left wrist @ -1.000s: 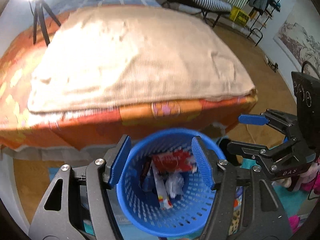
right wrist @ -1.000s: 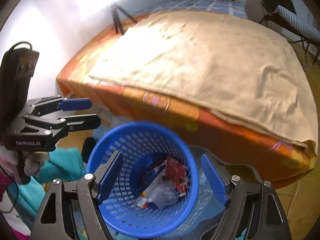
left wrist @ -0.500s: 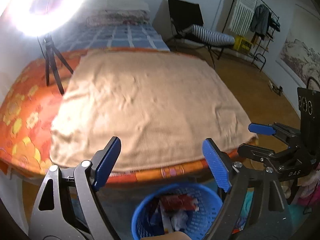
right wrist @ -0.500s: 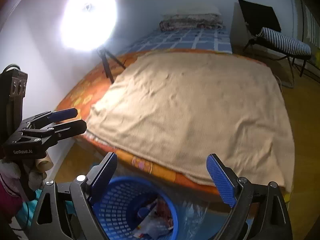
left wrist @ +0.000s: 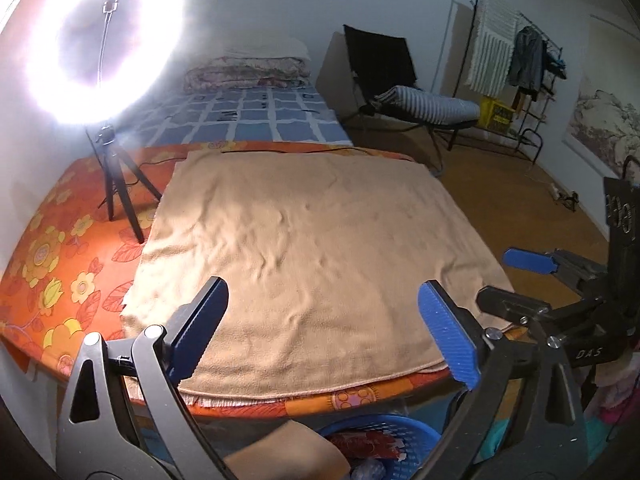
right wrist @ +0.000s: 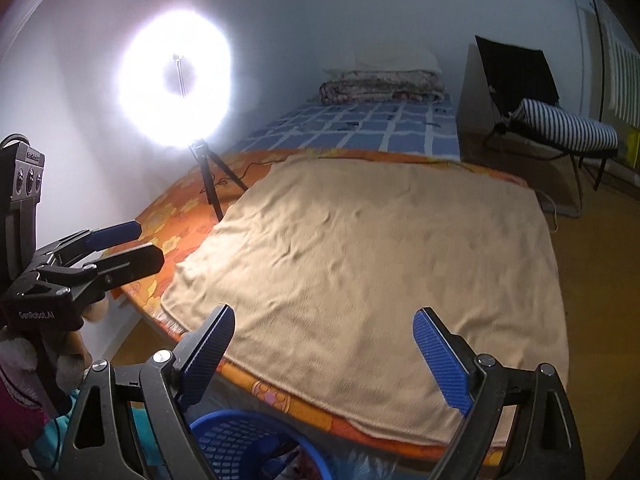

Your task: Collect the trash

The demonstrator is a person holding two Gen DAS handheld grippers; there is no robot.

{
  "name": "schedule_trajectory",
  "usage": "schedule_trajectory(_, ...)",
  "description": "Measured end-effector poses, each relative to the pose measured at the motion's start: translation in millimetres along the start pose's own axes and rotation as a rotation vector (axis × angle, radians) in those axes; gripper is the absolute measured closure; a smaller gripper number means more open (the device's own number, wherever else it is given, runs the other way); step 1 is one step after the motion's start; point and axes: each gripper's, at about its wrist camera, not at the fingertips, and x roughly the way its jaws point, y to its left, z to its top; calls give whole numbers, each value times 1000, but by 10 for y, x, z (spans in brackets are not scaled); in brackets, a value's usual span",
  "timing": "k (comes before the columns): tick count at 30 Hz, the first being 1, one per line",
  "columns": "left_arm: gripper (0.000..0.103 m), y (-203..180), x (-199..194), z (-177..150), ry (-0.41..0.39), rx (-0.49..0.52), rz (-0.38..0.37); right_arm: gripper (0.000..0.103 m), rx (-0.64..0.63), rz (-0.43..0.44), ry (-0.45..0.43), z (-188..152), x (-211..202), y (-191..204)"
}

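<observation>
Bed [left wrist: 80, 264] with orange floral sheet is filling the view; a tan blanket [left wrist: 312, 248] is lying flat across it. Ring light [left wrist: 106, 40] on a tripod is glowing at the bed's left edge. Folded quilts [right wrist: 384, 84] are sitting at the bed's far end. Black chair [left wrist: 384, 68] carrying a striped cushion [left wrist: 432, 104] is standing right of the bed.

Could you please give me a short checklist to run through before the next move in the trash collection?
1. Left gripper open and empty: ok.
2. Right gripper open and empty: ok.
3. Basket in reach, at the bed's foot below both grippers: ok.
4. Trash inside the basket: ok.
5. Blanket free of visible trash: ok.
6. Floor behind the bed free of trash: cannot tell.
</observation>
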Motion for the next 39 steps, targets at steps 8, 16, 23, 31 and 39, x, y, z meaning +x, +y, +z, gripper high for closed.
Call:
schedule_trajectory(8, 4, 35, 50, -19, 19, -21, 38, 0, 80, 32, -9, 50, 99, -105)
schedule_trajectory(16, 2, 75, 97, -7, 47, -65, 62, 0, 40, 22, -24, 4, 125, -7)
schedule_trajectory(23, 2, 70, 145, -62, 55, -77, 88, 0, 51, 21, -14, -36, 169, -15)
schedule_trajectory(31, 2, 13, 173, -109, 71, -55, 85, 0, 64, 18, 6, -100, 235, -68)
schedule_trajectory(39, 2, -9, 173, -114, 72, -50, 86, 0, 80, 23, 13, -107, 253, -95)
